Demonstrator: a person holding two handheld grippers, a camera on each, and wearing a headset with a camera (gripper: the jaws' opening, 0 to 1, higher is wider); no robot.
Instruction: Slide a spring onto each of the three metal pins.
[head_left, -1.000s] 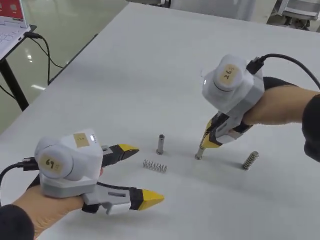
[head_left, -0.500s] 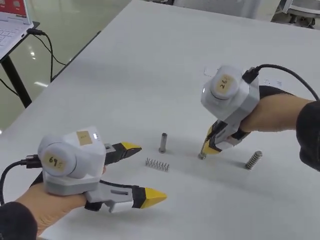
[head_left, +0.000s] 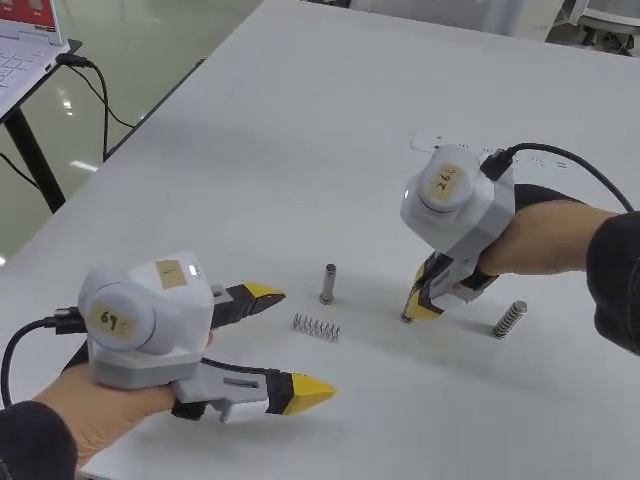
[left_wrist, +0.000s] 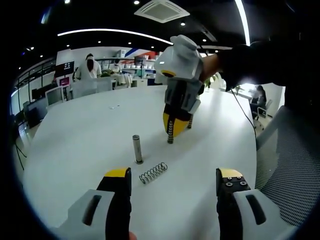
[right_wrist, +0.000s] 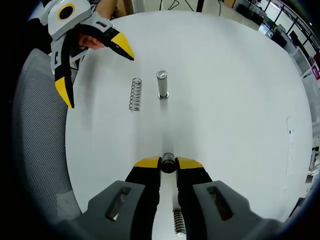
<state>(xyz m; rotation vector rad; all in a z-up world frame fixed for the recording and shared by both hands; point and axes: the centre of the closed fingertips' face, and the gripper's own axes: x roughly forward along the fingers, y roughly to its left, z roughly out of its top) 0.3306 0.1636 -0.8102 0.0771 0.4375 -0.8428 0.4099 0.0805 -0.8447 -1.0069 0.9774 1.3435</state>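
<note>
Right gripper (head_left: 416, 308) is clenched on a pin (right_wrist: 168, 163), which is held upright with its foot on the table (head_left: 300, 150). Left gripper (head_left: 288, 343) is held low over the near table, its jaws spread and nothing between them. A second pin (head_left: 328, 283) is stood bare between the grippers. A spring (head_left: 316, 327) is laid just beside it, another spring (head_left: 508, 319) beyond the right gripper.

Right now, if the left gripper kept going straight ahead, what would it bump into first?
Probably the loose steel coil spring lying ahead between the left gripper's open jaws; the upright grey metal pin stands just beyond.
</note>
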